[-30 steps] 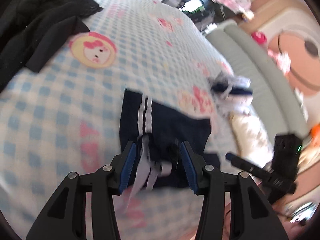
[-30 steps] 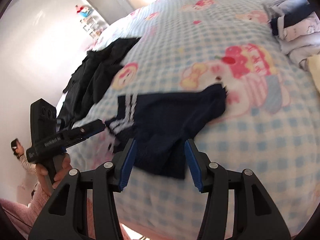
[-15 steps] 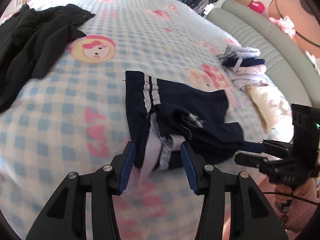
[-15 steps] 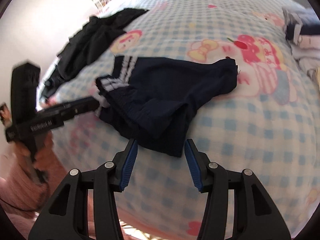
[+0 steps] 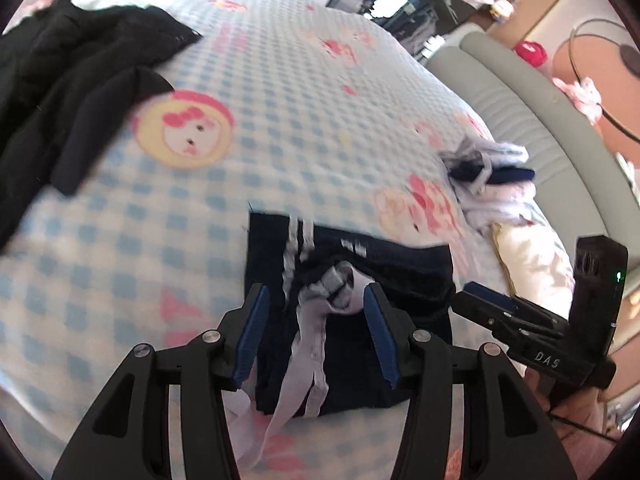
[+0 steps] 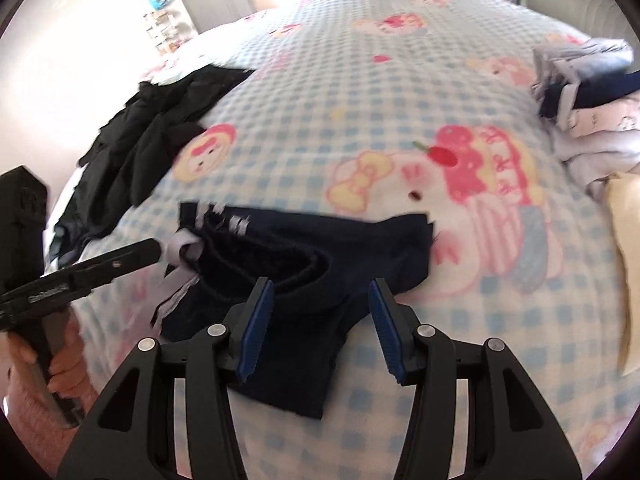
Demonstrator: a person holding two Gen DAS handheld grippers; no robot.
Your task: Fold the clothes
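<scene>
Shorts crumpled low on a cluttered bed

Navy shorts (image 5: 352, 320) lie bunched at lower centre on the checked bedspread (image 5: 280, 80), white drawstring (image 5: 308, 340) trailing. Left tongs (image 5: 316, 334) have just been opening, apart around cloth and drawstring; right tongs (image 6: 320, 326) stand apart over the hem. Black clothes (image 5: 60, 92) crowd the upper left; folded laundry (image 5: 492, 184) sits right.

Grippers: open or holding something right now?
Left gripper: open over the navy shorts, holding nothing.
Right gripper: open over the shorts, holding nothing.
</scene>
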